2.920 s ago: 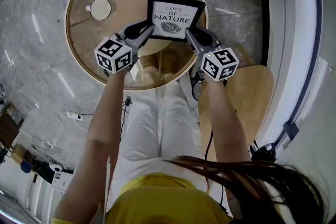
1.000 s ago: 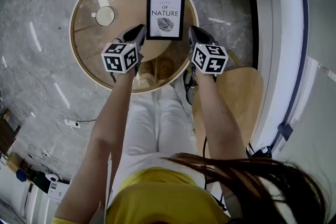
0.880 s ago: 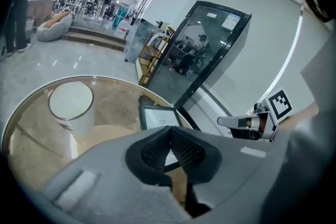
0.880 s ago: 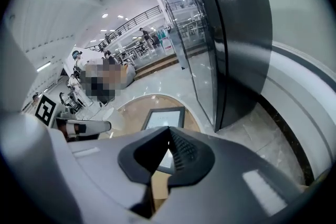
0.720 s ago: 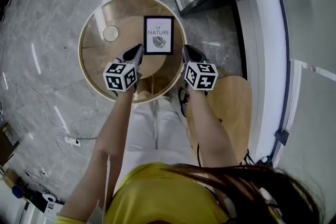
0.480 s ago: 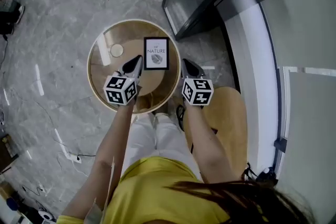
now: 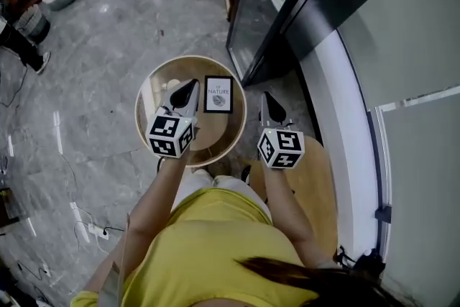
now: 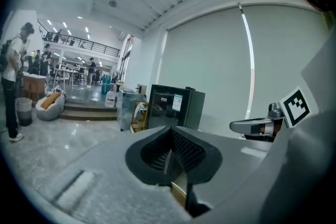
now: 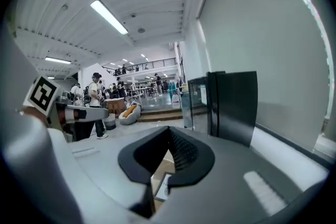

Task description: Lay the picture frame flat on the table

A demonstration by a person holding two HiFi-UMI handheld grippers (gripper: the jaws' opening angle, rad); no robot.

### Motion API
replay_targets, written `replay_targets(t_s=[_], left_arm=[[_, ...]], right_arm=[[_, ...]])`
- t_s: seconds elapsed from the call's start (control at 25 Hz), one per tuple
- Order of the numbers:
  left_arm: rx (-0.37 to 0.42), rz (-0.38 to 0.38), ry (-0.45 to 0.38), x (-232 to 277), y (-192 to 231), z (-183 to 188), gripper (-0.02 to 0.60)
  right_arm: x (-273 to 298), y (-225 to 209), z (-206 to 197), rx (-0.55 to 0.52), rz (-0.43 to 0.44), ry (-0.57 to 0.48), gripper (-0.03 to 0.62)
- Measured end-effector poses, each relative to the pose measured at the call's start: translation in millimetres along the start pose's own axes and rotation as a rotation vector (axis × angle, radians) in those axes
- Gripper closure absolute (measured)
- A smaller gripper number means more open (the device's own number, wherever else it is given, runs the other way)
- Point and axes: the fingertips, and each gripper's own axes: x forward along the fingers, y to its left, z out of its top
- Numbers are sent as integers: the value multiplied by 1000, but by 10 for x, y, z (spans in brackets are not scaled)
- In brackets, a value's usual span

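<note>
Picture frame (image 7: 218, 95) lies flat on round tabletop (image 7: 153, 98). Left gripper (image 7: 188, 88) just left of frame, jaws closed, empty. Right gripper (image 7: 268, 100) right of frame, beyond tabletop rim, jaws closed, empty.

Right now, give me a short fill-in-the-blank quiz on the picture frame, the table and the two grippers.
The picture frame lies ____ on the round table.
The left gripper and the right gripper both have their jaws ____, holding nothing.
In the head view, the gripper over the table top is the ____ one.
Missing words: flat; shut; left.
</note>
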Motion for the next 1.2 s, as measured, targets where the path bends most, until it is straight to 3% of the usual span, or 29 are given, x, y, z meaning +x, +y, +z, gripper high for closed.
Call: replay_targets(t_s=[0.36, 0.6, 0.76, 1.2], left_arm=[[105, 46, -126, -597, -361, 688, 583], [159, 62, -173, -835, -531, 1048, 583], [164, 62, -190, -873, -571, 1117, 583], [143, 69, -183, -838, -563, 1050, 583]], right_arm=[[-512, 353, 861, -191, -1, -177, 592], [-724, 513, 1132, -235, 0, -193, 592], [-762, 603, 1169, -240, 42, -226, 594], [-757, 528, 1220, -219, 46, -242, 592]])
